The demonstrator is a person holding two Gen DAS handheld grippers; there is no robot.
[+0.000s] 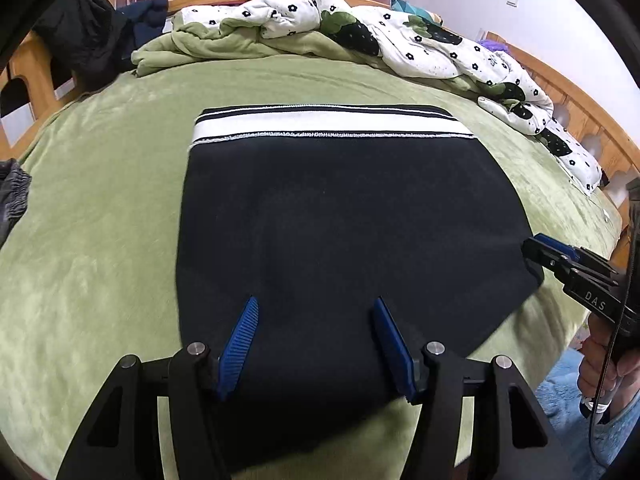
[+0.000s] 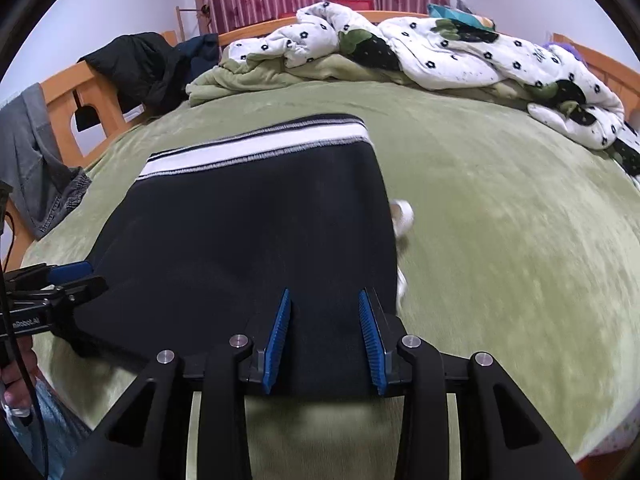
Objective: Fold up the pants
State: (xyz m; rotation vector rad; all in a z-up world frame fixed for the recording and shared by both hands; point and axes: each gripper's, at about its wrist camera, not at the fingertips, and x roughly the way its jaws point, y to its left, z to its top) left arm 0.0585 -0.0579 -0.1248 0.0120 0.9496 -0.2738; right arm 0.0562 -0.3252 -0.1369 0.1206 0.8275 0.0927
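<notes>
The pants lie folded into a dark block at the middle of the green bed, the white-striped waistband along their upper edge in both views. In the left wrist view the left gripper sits at the bottom center over the near edge of the pants, its blue fingers spread wide with only dark cloth showing beneath them. The right gripper stands likewise at the bottom center of its own view — fingers apart, nothing clamped. A white drawstring pokes out at the pants' right edge. A flowered quilt is heaped across the top of the frame.
</notes>
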